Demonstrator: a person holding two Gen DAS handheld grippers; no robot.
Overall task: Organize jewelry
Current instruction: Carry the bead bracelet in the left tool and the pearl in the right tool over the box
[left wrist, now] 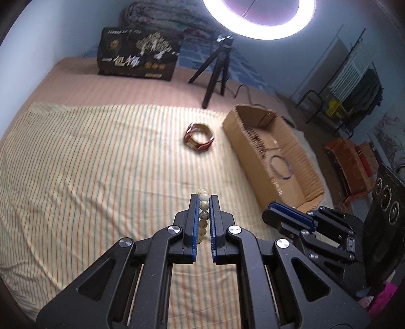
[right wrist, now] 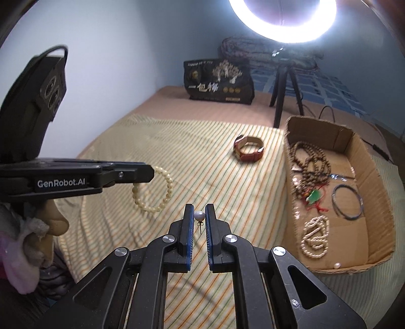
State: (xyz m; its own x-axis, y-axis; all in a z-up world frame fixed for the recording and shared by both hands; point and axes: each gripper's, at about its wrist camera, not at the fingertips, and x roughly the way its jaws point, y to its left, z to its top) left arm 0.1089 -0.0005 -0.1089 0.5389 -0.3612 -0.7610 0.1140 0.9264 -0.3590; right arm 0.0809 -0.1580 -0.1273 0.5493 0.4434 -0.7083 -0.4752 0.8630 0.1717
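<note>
My left gripper (left wrist: 204, 198) is shut on a cream bead bracelet (left wrist: 203, 206) and holds it above the striped cloth; from the right wrist view the bracelet (right wrist: 162, 188) hangs from that gripper's tip (right wrist: 149, 174). My right gripper (right wrist: 199, 208) is shut on a pearl stud earring (right wrist: 199, 216), its pin pointing down. A red-brown bracelet (right wrist: 249, 149) lies on the cloth (right wrist: 202, 177) left of the cardboard box (right wrist: 340, 132). The box holds brown bead strands (right wrist: 310, 164), a thin bangle (right wrist: 348, 201), a cream bead strand (right wrist: 316, 236) and a loose pearl (right wrist: 337, 265).
A ring light (right wrist: 282, 17) on a black tripod (right wrist: 284, 86) stands behind the box. A black printed bag (right wrist: 219, 81) stands at the far end of the bed. My right gripper's body (left wrist: 311, 227) sits near the box's near corner.
</note>
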